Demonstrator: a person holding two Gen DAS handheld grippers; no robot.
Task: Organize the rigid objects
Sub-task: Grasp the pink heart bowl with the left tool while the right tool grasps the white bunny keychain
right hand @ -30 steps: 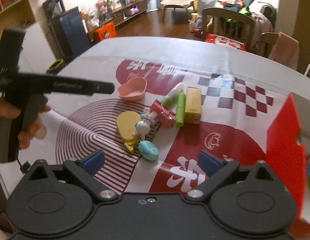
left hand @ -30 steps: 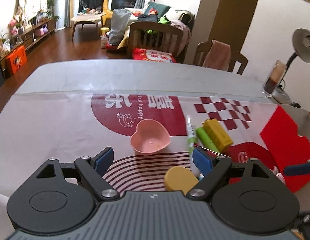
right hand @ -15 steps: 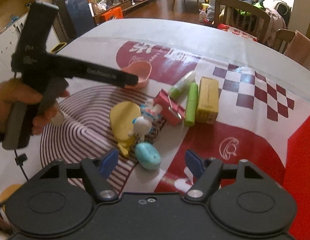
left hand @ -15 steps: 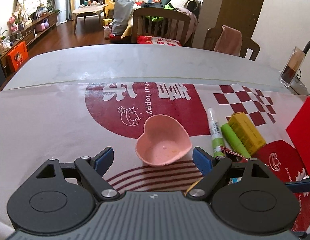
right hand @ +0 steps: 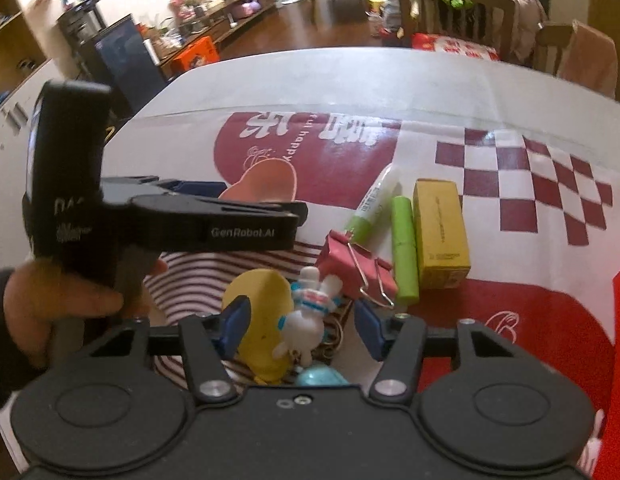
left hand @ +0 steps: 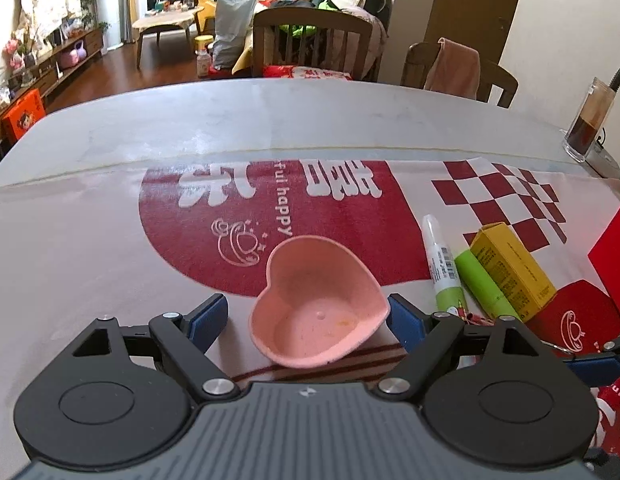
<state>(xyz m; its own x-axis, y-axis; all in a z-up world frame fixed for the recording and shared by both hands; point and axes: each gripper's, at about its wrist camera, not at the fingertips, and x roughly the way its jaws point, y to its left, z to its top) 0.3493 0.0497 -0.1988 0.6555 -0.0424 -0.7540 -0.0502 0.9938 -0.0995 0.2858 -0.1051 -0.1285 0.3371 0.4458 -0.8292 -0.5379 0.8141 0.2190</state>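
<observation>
My left jaws stand apart around the pink bowl (left hand: 320,312); my right jaws are closing on the rabbit toy (right hand: 306,316) — I should centre it first.

A pale grey tabletop (left hand: 270,120) carries a red-and-white printed sheet (left hand: 90,248) spread over its near part. On the sheet lie a pink heart-shaped bowl (left hand: 318,316), a white-and-green tube (left hand: 440,260), a green stick (left hand: 482,284) touching a yellow box (left hand: 510,268), a pink binder clip (right hand: 354,268), a yellow disc-like piece (right hand: 262,312), a small white figure (right hand: 306,320), possibly a rabbit on a keyring, and a teal object (right hand: 320,376). A glass (left hand: 588,124) of dark liquid stands at the far right edge, off the sheet.
</observation>
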